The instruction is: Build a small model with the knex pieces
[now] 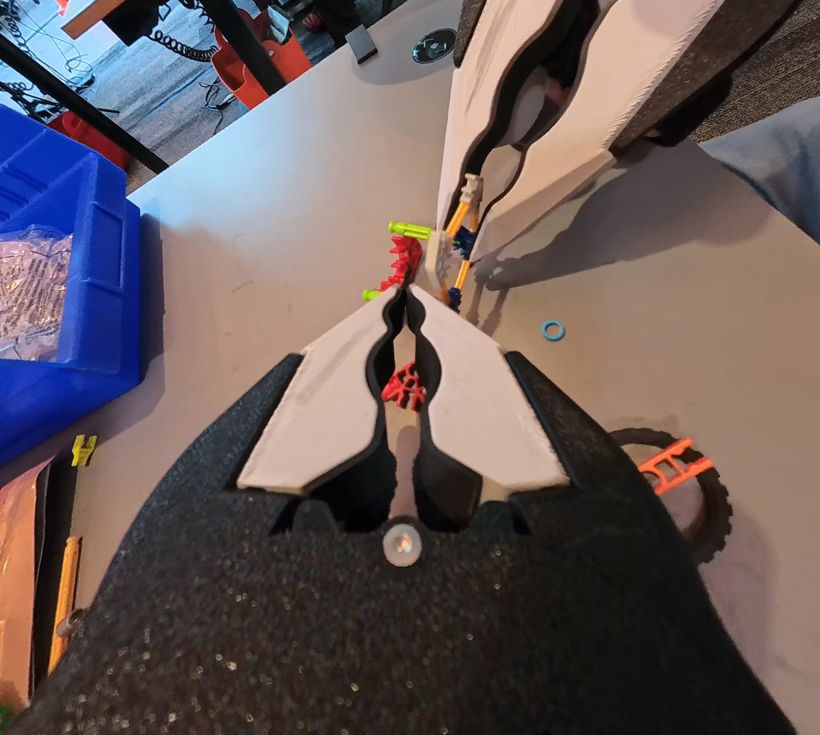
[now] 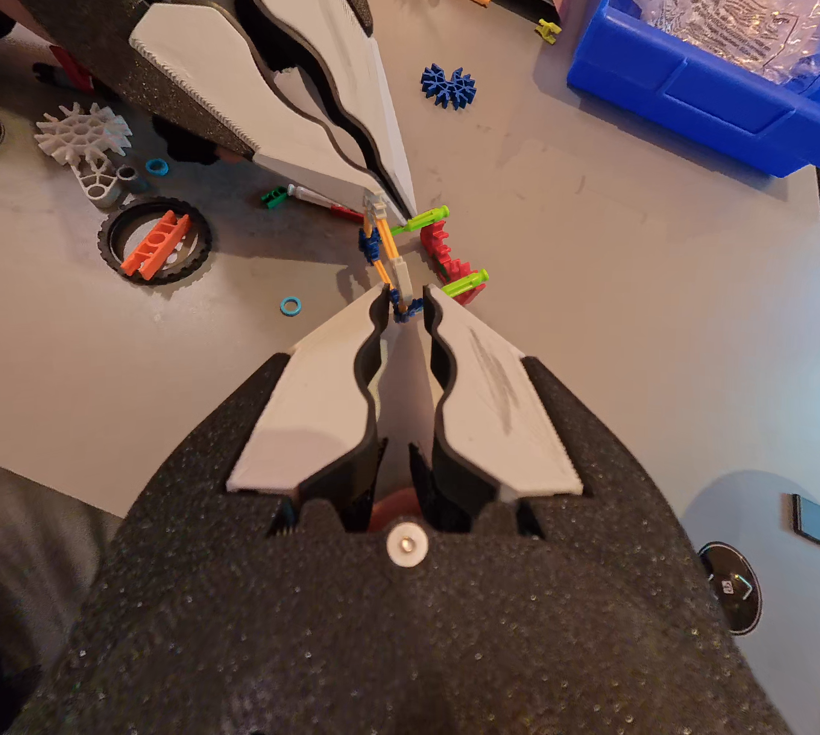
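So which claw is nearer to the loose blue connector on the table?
Left. The left claw lies just beside the blue connector, its finger passing close by. The right claw is farther off, closed on the yellow-rod frame.

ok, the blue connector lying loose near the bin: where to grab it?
Blue connector lies flat on the table, so come straight down. Probably pinch across its narrow waist, between the two toothed lobes; the toothed rims look likelier to slip.
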